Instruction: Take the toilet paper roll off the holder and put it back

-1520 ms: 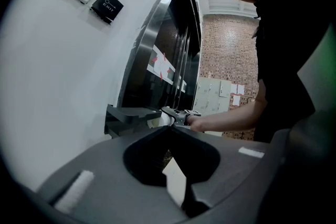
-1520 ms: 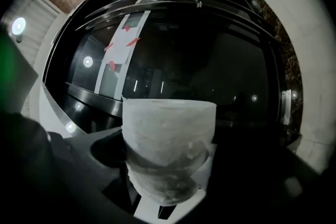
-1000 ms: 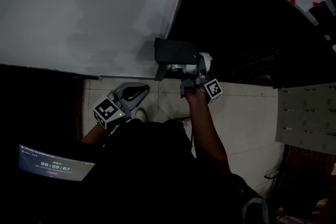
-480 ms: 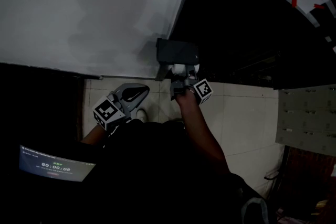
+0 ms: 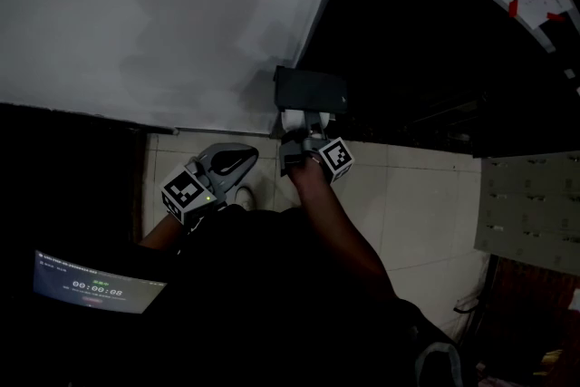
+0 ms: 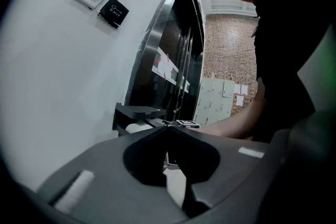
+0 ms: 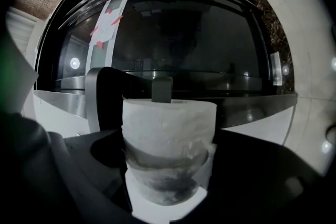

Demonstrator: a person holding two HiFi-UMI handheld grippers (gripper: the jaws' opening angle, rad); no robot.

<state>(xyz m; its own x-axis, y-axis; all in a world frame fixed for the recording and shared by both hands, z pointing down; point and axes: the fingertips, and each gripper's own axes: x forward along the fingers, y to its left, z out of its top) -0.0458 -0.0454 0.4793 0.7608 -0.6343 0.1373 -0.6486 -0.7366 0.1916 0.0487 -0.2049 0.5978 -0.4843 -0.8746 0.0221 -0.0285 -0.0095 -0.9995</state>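
While my right gripper (image 5: 297,143) is clamping the toilet paper roll (image 7: 168,136) between widely spread jaws, I am holding it right against the black holder (image 5: 311,91) on the wall (image 5: 136,41). My left gripper (image 6: 169,129) is hanging lower, jaws pressed together, gripping nothing.

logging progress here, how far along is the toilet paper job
Done: the toilet paper roll came off; a second ago it was right of the holder. In hand: the right gripper is clamped on it, now under the holder, apparently sliding it back on. Left: seat it and let go. The left gripper is shut and idle.
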